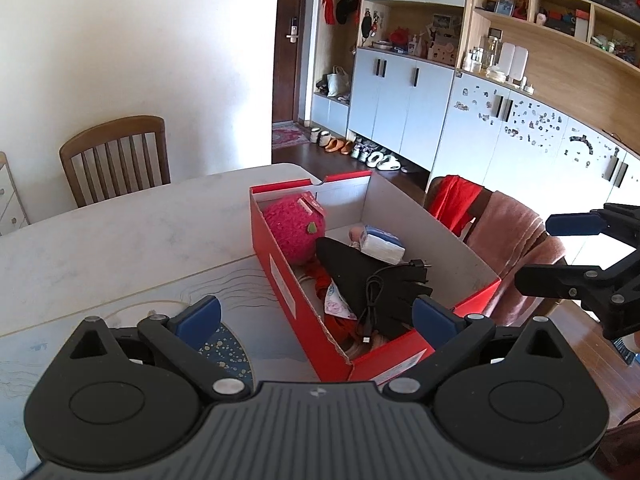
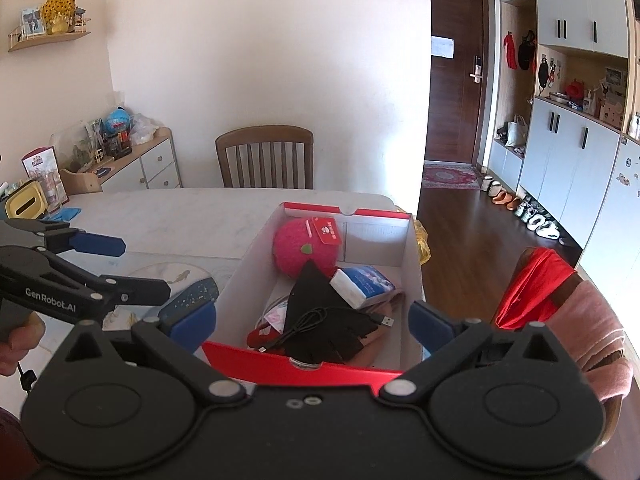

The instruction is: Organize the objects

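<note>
Left wrist view: we hold the left gripper [image 1: 316, 312] low over the near end of the red box [image 1: 280, 280], jaws spread wide and empty. The box sits on the table [image 1: 120, 232] near its edge. Inside lie a pink plush ball [image 1: 294, 228], a tissue pack [image 1: 382, 242], a black felt piece [image 1: 360, 276] and a coiled black cable [image 1: 374, 292] on top of it. The right gripper [image 1: 560, 248] hovers beside the box, jaws also wide.

Right wrist view: we see the right gripper [image 2: 312, 324] straddling the box's near wall, nothing between its jaws. The cable's USB plug [image 2: 386, 321] points toward the tissue pack.

We judge the contents light and soft. The cable is limp and will trail, so we advise pinching it at the bundled coil, not the plug. The plush compresses; grip it across the middle. The cardboard box is stiff but thin-walled; take hold at a side wall.
</note>
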The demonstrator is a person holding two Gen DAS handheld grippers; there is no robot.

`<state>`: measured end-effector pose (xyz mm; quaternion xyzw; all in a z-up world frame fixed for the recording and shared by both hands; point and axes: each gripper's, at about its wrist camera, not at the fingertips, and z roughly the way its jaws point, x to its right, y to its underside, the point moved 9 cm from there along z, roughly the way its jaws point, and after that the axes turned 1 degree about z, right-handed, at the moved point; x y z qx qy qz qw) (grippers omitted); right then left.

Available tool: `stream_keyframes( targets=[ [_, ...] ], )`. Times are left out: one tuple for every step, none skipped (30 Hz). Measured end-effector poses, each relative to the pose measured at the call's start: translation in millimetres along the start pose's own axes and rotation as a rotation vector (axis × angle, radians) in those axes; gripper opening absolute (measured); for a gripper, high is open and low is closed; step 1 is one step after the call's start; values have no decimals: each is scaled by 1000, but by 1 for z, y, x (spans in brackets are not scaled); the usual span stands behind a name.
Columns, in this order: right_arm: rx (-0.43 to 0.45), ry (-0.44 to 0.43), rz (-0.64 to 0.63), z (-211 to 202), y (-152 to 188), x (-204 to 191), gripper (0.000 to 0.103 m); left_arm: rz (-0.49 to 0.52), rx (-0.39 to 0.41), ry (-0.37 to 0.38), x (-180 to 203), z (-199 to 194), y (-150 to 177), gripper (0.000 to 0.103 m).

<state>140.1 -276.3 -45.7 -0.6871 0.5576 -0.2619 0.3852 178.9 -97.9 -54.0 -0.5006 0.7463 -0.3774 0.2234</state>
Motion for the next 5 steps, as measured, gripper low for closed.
stream_keyframes(
  targets=[
    [-3, 0, 0, 1, 0, 0, 102, -2, -1, 4, -1, 0, 0, 102],
    [-5, 1, -1, 1, 1, 0, 102, -6, -2, 8, -1, 1, 0, 102],
    [-7, 2, -1, 1, 1, -1, 102, -8, -3, 10, -2, 1, 0, 103],
    [-9, 5, -2, 2, 1, 0, 102, -10, -1, 10, -2, 1, 0, 102],
    [-10, 8, -2, 3, 1, 0, 102, -11, 1, 10, -3, 1, 0, 102]
  ],
)
